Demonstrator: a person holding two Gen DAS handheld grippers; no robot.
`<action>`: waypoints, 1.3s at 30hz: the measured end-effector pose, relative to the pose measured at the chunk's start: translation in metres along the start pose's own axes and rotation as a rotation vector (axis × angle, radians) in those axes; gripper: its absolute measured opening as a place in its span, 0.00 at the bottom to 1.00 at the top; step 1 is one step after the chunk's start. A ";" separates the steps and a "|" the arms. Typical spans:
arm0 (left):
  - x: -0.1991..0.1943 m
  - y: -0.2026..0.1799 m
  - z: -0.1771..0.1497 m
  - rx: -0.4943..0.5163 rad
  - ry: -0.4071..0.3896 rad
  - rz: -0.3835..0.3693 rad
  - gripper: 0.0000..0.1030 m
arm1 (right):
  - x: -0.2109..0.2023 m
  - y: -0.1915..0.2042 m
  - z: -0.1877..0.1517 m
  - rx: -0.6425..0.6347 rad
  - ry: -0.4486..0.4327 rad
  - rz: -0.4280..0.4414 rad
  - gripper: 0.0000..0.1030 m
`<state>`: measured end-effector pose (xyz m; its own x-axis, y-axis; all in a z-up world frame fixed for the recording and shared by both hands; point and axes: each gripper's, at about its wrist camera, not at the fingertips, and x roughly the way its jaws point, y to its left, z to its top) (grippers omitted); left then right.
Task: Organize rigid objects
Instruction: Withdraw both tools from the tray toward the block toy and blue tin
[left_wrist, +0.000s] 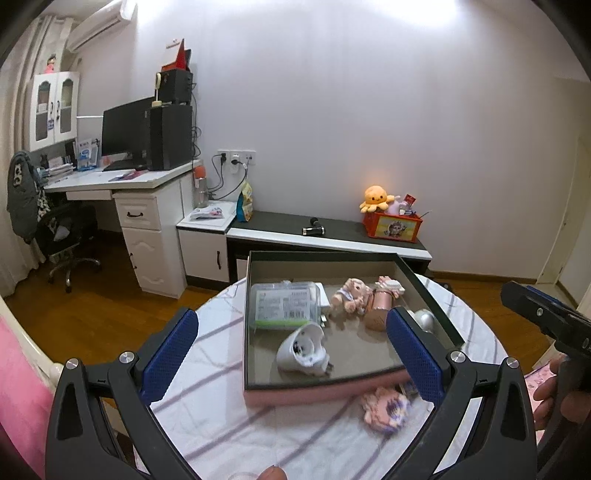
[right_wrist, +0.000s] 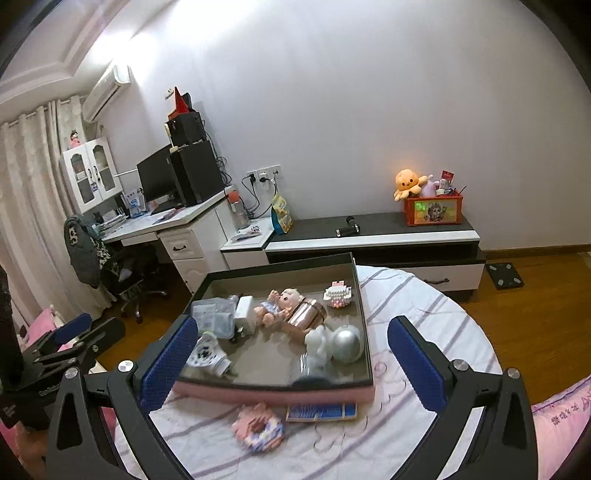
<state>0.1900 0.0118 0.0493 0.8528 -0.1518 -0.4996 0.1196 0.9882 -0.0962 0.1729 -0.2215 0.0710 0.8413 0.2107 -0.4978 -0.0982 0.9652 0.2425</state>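
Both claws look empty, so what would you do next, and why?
Probably lower the right claw onto the pink building-block donut. It and the blue card lie on the bedsheet, outside the box that holds the other items.

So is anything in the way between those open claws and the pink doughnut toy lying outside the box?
Nothing visible is. The doughnut toy lies on the striped cloth in front of the box, with only bare cloth between it and the open right gripper. The blue card lies beside it, not across the path.
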 end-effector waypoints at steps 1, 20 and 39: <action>-0.006 -0.001 -0.003 -0.002 -0.001 0.001 1.00 | -0.004 0.001 -0.002 0.000 -0.002 -0.002 1.00; -0.054 -0.005 -0.050 -0.026 0.053 -0.001 1.00 | -0.047 0.009 -0.044 -0.004 0.023 -0.003 1.00; -0.059 -0.012 -0.052 -0.009 0.057 -0.011 1.00 | -0.051 0.011 -0.046 -0.010 0.031 -0.005 1.00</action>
<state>0.1117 0.0073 0.0354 0.8211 -0.1640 -0.5467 0.1239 0.9862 -0.1099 0.1047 -0.2145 0.0611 0.8250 0.2104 -0.5245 -0.0997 0.9677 0.2315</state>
